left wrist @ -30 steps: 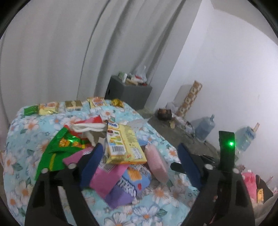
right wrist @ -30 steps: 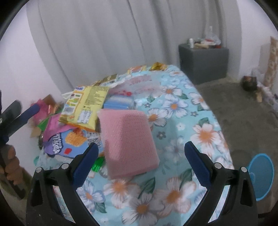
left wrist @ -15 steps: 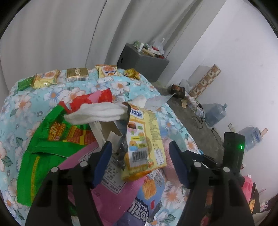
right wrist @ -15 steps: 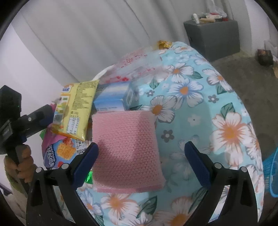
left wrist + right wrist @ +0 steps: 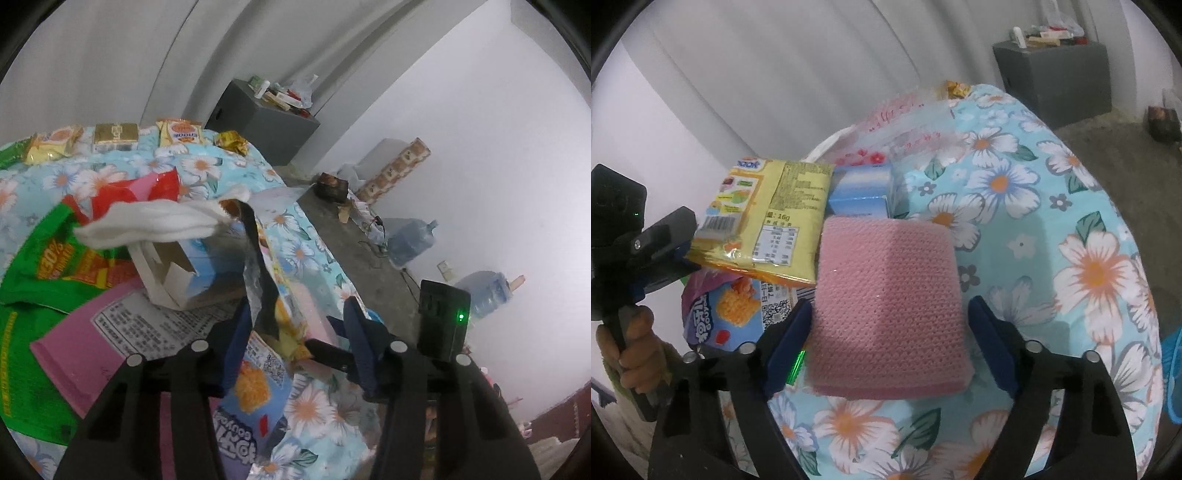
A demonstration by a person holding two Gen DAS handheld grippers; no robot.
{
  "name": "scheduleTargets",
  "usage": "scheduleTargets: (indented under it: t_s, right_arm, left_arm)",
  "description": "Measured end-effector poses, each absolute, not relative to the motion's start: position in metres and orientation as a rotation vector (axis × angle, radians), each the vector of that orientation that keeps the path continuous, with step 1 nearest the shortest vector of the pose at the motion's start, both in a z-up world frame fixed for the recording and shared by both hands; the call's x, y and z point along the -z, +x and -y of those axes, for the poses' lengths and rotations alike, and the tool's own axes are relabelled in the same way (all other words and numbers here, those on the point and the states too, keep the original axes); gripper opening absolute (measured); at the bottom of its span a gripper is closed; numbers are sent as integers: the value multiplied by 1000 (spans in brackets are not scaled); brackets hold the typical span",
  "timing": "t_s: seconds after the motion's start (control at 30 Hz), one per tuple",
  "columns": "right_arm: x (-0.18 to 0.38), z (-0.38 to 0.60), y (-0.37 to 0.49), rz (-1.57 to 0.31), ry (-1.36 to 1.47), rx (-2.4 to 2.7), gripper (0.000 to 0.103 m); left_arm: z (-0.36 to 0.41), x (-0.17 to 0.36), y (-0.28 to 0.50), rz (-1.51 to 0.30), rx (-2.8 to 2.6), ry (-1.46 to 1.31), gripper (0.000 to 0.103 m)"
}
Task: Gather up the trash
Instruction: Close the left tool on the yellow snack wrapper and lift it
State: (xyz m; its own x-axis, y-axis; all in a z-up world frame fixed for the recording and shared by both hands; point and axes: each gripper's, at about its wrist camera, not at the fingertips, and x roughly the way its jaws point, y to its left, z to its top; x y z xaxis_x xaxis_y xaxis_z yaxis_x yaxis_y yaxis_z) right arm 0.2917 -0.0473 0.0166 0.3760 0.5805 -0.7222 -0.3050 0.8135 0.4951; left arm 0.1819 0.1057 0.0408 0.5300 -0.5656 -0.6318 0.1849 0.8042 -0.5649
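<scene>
Your left gripper [image 5: 295, 332] is straddling the near end of the yellow snack packet [image 5: 768, 218], seen edge-on from the left wrist camera; its jaws have just been closing, packet between them, but you cannot tell whether the pads are pressing on it yet. Your right gripper [image 5: 890, 339] is sitting over the pink sponge [image 5: 886, 310], jaws just been closing too, still released: the left pad is just beside the sponge's side and the right pad is showing a gap. The sponge is lying on the flowered tablecloth [image 5: 1071, 258] near the table's near edge, its far end touching a blue box [image 5: 860, 195]. The yellow packet is lying just left of the sponge, overlapping a purple snack bag [image 5: 720, 314]. From the left wrist camera, a torn white carton [image 5: 173, 273] is resting on a pink wrapper [image 5: 92, 343], with a white cloth [image 5: 159, 221], a red wrapper [image 5: 129, 192] and a green bag [image 5: 48, 273] behind. Small snack packs [image 5: 114, 134] are lining the tabletop's far edge. Your left hand [image 5: 635, 350] is gripping its handle.
</scene>
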Motion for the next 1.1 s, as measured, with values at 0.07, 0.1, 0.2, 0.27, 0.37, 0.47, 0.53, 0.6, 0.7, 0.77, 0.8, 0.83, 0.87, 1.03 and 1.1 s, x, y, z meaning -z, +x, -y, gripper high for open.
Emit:
scheduleTargets:
  t_s: [0.07, 0.1, 0.2, 0.27, 0.37, 0.47, 0.53, 0.6, 0.7, 0.77, 0.8, 0.83, 0.87, 1.03, 1.1]
  right_arm:
    - [-15, 47, 293, -1040, 301, -574, 78]
    - [-16, 48, 292, -1039, 300, -573, 77]
    - [-17, 47, 291, -1035, 297, -567, 76]
    - [-19, 48, 290, -1032, 298, -561, 76]
    - [-20, 53, 289, -1029, 306, -551, 75]
    - [-22, 57, 288, -1025, 314, -538, 74]
    - [-23, 60, 288, -1025, 323, -530, 74]
    - [-25, 65, 288, -1022, 337, -520, 74]
    - [-28, 73, 286, -1017, 357, -507, 74]
    - [-30, 80, 284, -1012, 370, -495, 74]
    - [-31, 82, 284, -1010, 375, -491, 74]
    - [-32, 86, 283, -1008, 381, -488, 74]
    - [-33, 88, 282, -1006, 387, -484, 74]
    - [-40, 101, 274, -987, 413, -471, 74]
    - [-44, 105, 271, -977, 422, -471, 74]
  left_arm:
    - [-105, -38, 185, -920, 450, -469, 48]
    - [-104, -36, 187, -929, 433, -469, 44]
    - [-106, -32, 191, -938, 404, -466, 32]
    - [-107, -31, 190, -936, 394, -466, 23]
    - [-109, -31, 188, -924, 400, -462, 15]
    - [-110, -34, 184, -907, 406, -458, 13]
    - [-110, -38, 180, -888, 409, -449, 13]
    - [-110, -43, 177, -870, 412, -441, 11]
    - [-110, -51, 171, -839, 416, -425, 10]
    - [-110, -56, 168, -823, 417, -415, 10]
    - [-109, -59, 165, -814, 418, -409, 10]
    - [-109, -61, 163, -805, 420, -404, 10]
    - [-109, -63, 161, -799, 422, -400, 10]
    - [-105, -71, 151, -781, 427, -387, 10]
    - [-102, -74, 144, -773, 427, -382, 10]
